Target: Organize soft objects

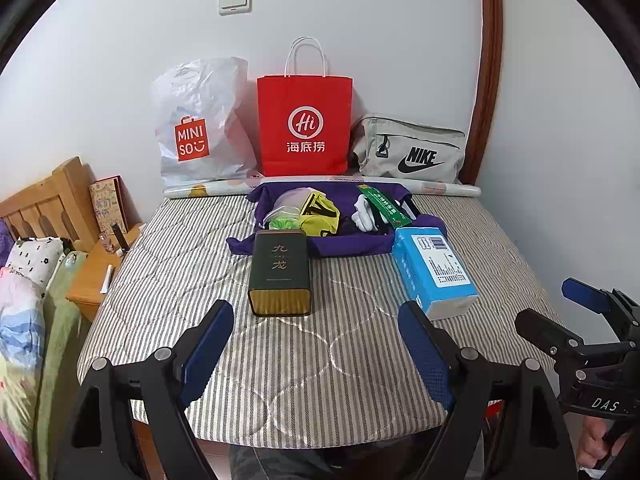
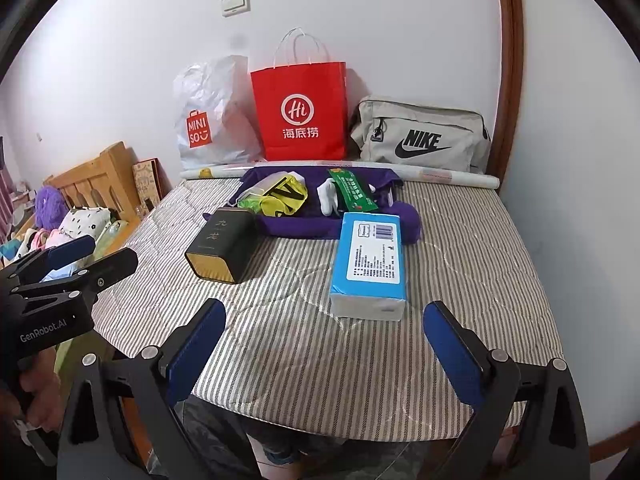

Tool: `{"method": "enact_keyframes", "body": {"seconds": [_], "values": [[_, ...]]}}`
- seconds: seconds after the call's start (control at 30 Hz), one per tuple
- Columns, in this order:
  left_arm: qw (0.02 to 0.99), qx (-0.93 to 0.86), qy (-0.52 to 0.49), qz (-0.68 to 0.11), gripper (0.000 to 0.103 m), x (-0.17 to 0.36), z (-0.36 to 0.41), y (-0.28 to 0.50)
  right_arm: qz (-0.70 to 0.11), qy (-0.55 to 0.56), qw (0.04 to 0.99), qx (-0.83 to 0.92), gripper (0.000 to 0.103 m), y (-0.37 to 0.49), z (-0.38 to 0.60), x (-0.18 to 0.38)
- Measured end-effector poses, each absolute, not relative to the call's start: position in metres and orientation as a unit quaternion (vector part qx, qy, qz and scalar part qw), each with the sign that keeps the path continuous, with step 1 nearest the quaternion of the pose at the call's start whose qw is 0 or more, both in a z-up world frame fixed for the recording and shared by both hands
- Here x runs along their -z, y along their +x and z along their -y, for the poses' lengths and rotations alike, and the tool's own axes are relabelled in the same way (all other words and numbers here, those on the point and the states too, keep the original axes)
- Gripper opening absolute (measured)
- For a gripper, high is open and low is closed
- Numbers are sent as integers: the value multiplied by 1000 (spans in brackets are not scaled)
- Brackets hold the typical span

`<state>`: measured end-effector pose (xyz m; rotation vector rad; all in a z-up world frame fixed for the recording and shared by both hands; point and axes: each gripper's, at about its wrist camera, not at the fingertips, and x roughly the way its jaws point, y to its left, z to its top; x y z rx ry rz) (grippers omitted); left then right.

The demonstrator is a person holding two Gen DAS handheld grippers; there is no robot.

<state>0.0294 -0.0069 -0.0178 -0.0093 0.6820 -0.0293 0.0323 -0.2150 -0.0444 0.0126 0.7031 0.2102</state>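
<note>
On the striped quilted mattress (image 1: 320, 344), soft items sat heaped on a purple cloth (image 1: 352, 242) at the far end; left gripper (image 1: 316, 354) and right gripper (image 2: 324, 354) hovered spread, empty; best approach low, pinching one loose fold.

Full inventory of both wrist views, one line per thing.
Tin: 1, dark green and gold, lying near centre of mattress
Tissue pack: 1, blue and white, right of tin
Purple cloth: 1, behind both, holding small items
Yellow item: 1, on cloth
White socks: white, count unclear, on cloth
Green packet: 1, over socks
Plastic bag: 1, white, back left
Paper bag: 1, red, back centre
Nike bag: 1, grey, back right
Left gripper: open
Right gripper: open
</note>
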Motion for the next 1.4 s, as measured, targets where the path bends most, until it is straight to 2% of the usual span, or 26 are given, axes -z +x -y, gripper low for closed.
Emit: {"method": "enact_keyframes", "body": {"seconds": [1.4], "values": [[943,12,-5,-333,83,16,6,27,-342,1,934,-103,98,29,215,42]]}}
